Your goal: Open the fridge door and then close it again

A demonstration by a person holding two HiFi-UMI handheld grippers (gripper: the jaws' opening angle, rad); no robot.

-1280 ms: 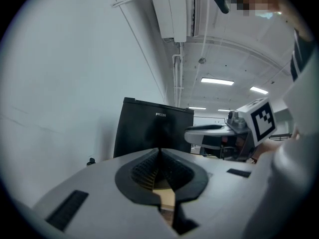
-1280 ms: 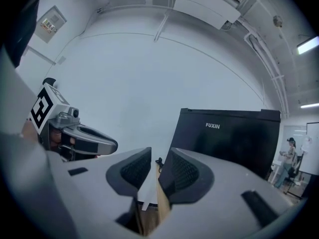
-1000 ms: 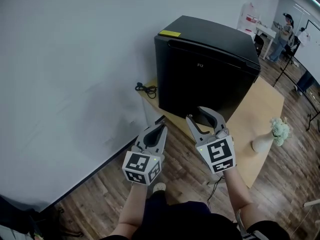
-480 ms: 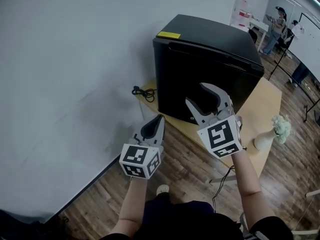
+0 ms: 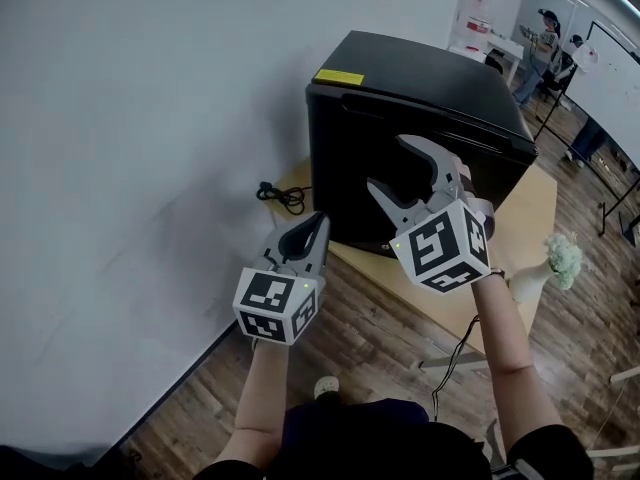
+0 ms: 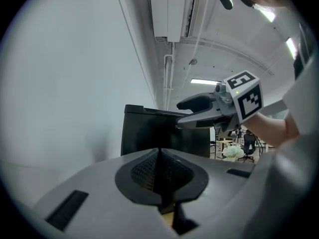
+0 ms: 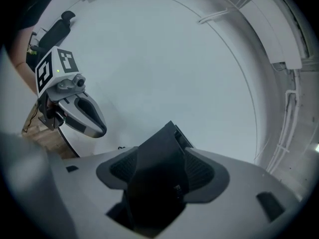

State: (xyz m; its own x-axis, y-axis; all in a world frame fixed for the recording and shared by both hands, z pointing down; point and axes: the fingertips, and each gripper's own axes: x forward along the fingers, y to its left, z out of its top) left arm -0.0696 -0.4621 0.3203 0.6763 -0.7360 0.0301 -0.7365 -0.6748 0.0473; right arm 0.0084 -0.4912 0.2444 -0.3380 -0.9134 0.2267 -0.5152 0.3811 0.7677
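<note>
fridge (image 5: 430, 98) 1 | grippers (image 5: 320, 222) (image 5: 390, 164) 2 | vase (image 5: 526, 284) 1 | bystanders (image 5: 541, 40) maybe 3

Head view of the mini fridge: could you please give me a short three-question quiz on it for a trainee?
1. True or false: the mini fridge has its door shut.
2. Multiple choice: the sticker on the fridge's top is A) yellow, B) red, C) green.
3. Fill in: the fingers of the left gripper are pressed ____, with nothing between them.
Key: 1 true; 2 A; 3 together.
</note>
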